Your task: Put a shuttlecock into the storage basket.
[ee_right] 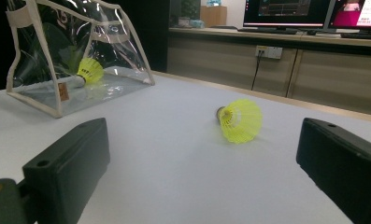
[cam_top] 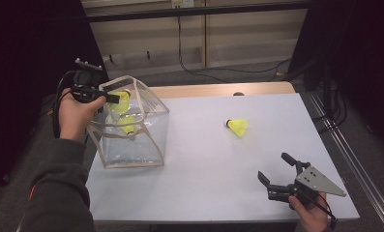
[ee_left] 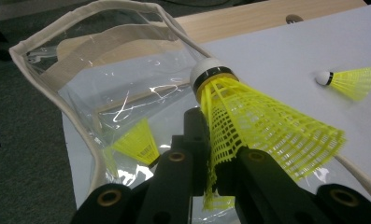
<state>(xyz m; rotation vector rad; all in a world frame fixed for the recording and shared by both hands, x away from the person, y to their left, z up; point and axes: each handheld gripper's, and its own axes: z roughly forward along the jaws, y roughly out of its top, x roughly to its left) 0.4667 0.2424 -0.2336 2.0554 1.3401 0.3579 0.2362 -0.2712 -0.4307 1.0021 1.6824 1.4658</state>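
High view: left tool (cam_top: 113,98) is clamped on the skirt of a yellow shuttlecock (cam_top: 120,100), held over the open mouth of a clear bag (cam_top: 146,140) at the table's (cam_top: 218,159) left edge. Left gripper view: jaws pinch the mesh skirt, cork pointing away; second shuttlecock (ee_left: 137,143) lies inside the bag. Right tool (cam_top: 275,170), jaws apart, rests near the front right corner. Third shuttlecock (cam_top: 238,126) lies on the table, well apart from both.
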